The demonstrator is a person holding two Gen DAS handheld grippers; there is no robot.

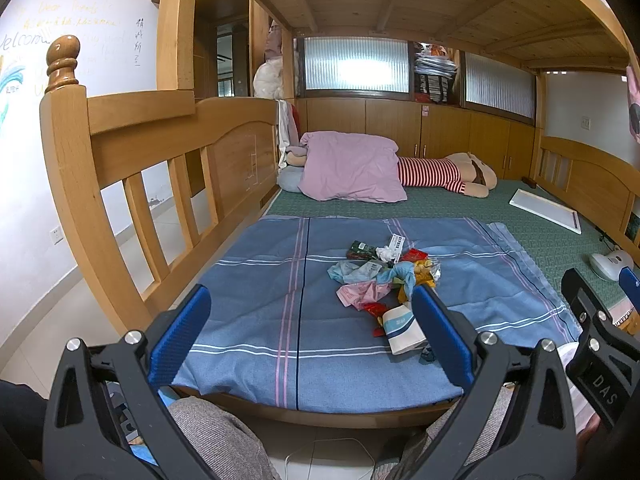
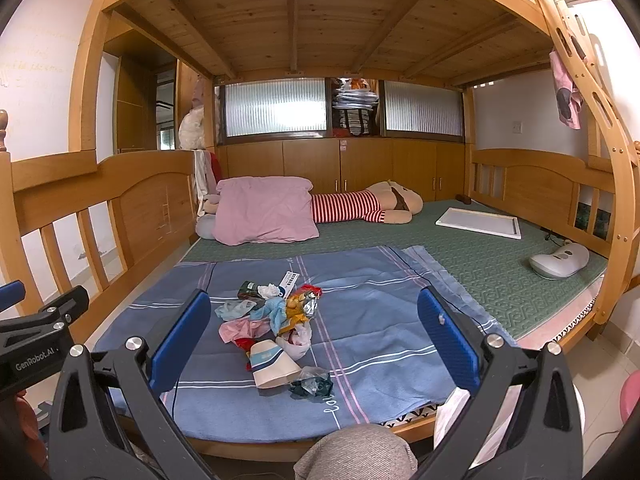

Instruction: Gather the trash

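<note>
A pile of trash [image 1: 384, 280] lies on a blue striped sheet [image 1: 256, 304] on the lower bunk: crumpled wrappers, tissue, foil and a flattened paper cup [image 1: 402, 330]. The same pile [image 2: 272, 316] and paper cup [image 2: 272, 364] show in the right wrist view. My left gripper [image 1: 310, 312] is open and empty, held near the bed's front edge short of the pile. My right gripper [image 2: 314, 320] is open and empty, also in front of the pile. The right gripper's body shows at the right edge of the left wrist view [image 1: 600, 320].
A pink pillow [image 2: 264, 212] and a striped plush doll [image 2: 360, 204] lie at the back of the green mat [image 2: 500, 276]. A white board [image 2: 478, 222] and a white device [image 2: 560, 260] sit at right. Wooden rails [image 1: 132, 184] flank the bed.
</note>
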